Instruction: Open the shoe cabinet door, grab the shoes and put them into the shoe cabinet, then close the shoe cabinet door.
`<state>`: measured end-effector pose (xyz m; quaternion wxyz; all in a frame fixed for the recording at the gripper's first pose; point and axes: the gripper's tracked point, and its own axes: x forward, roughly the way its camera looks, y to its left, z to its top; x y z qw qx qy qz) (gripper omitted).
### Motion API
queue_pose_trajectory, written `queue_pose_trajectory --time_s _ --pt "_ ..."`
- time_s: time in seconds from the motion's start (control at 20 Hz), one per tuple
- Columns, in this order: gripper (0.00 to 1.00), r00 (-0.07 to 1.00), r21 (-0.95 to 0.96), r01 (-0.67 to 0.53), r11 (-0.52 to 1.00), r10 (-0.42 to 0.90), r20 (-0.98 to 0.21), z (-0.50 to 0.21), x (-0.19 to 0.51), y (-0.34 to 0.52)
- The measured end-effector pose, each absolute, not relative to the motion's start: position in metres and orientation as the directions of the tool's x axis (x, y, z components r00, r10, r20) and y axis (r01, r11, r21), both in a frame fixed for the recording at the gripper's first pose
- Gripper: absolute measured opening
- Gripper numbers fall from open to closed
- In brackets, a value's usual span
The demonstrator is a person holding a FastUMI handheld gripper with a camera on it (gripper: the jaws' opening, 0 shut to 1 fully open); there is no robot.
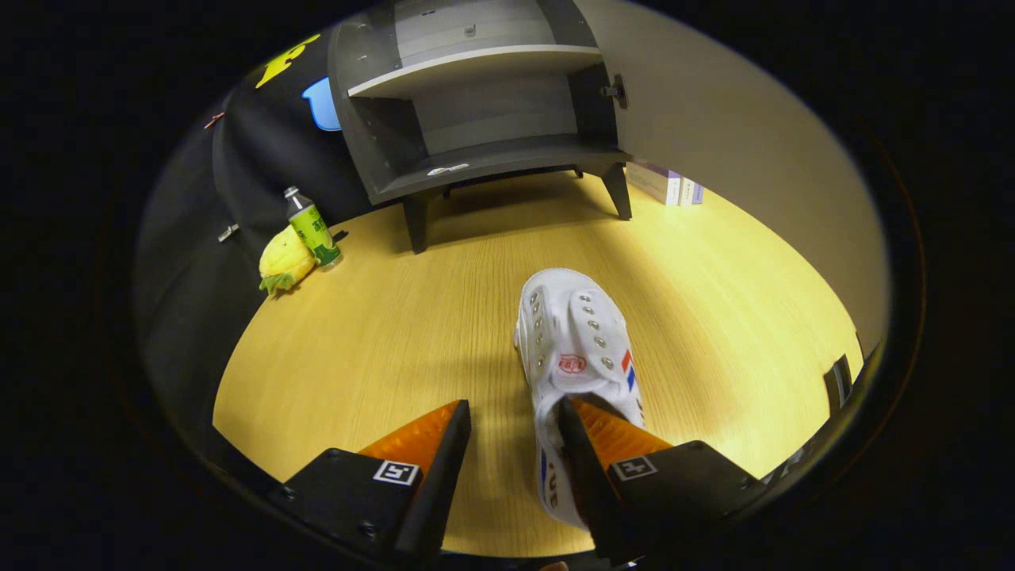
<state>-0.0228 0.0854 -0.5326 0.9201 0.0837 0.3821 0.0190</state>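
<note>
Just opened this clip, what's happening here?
A hand-held gripper hovers with its fingers open over a white shoe on the wooden floor; one finger sits at the shoe's opening, nothing is clamped yet. Beyond them the shoe cabinet stands open, its shelves bare. A bottle and a yellow plush toy sit beside it.

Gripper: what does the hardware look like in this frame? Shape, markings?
The gripper has two wedge-shaped fingers tapering to narrow tips, with ribbed inner faces. Each sits on a black block body with visible screws and carries a small square black-and-white fiducial tag.
</note>
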Motion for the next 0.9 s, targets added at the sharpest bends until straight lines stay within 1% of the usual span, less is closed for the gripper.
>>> queue_pose_trajectory --time_s 0.15,0.25,0.3,0.35,0.45,0.55,0.6,0.9 --pt "0.69 0.757 0.134 0.043 0.990 0.055 -0.652 -0.540 0.000 0.083" --pt "0.54 0.784 0.109 0.071 0.991 0.012 -0.620 -0.540 0.011 0.079" --pt "0.51 0.795 0.101 0.082 0.992 -0.004 -0.606 -0.541 0.014 0.076" --pt "0.51 0.797 0.063 0.111 0.992 -0.050 -0.602 -0.547 0.013 0.068" --pt "0.23 0.801 0.094 0.100 0.990 -0.024 -0.598 -0.539 0.018 0.067" --pt "0.09 0.802 0.114 0.073 0.991 0.010 -0.597 -0.538 0.026 0.065" --pt "0.05 0.807 0.126 0.076 0.989 0.013 -0.591 -0.533 0.026 0.066" --pt "0.05 0.822 0.159 0.086 0.983 0.020 -0.569 -0.472 0.025 0.049"
